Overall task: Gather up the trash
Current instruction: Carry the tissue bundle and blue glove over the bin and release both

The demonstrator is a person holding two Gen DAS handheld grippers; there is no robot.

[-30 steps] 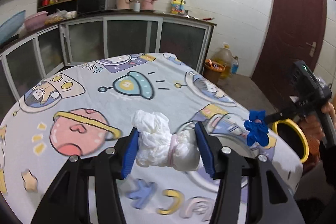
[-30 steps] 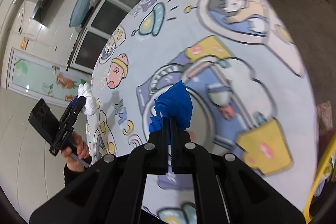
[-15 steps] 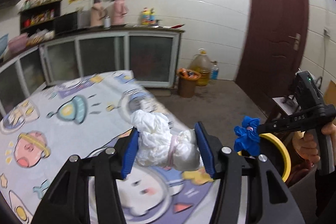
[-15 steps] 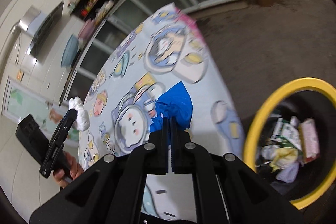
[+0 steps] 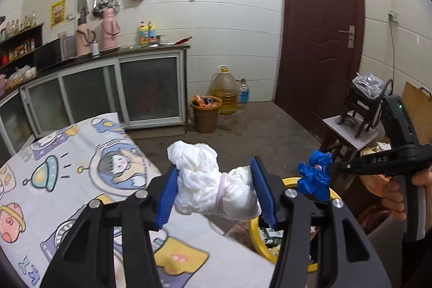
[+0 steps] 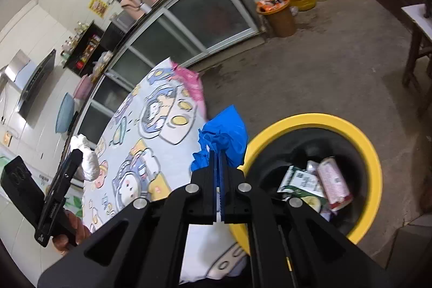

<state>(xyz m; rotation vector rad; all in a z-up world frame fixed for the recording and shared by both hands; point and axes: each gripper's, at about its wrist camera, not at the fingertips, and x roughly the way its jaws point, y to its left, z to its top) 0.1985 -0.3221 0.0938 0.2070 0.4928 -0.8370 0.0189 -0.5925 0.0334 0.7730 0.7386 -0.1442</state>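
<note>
My left gripper [image 5: 214, 189] is shut on a white crumpled bundle tied with a pink band [image 5: 213, 185], held in the air over the table's edge; it also shows in the right wrist view [image 6: 85, 155]. My right gripper [image 6: 218, 153] is shut on a blue crumpled plastic bag [image 6: 225, 134], held at the left rim of a black trash bin with a yellow rim [image 6: 372, 153]. The bin holds cartons and wrappers. In the left wrist view the blue bag [image 5: 314, 177] hangs above the bin's yellow rim [image 5: 255, 231].
A table with a cartoon-print cloth [image 5: 81, 166] lies to the left of the bin. A brown waste basket [image 5: 206, 114] and an oil jug [image 5: 225, 91] stand by the cabinets. A small wooden stool [image 5: 348, 131] stands at the right, near a dark red door [image 5: 321, 18].
Both grippers have swung right, off the table toward the yellow-rimmed bin, each still holding its trash. The bin's inside has come into the right wrist view.
</note>
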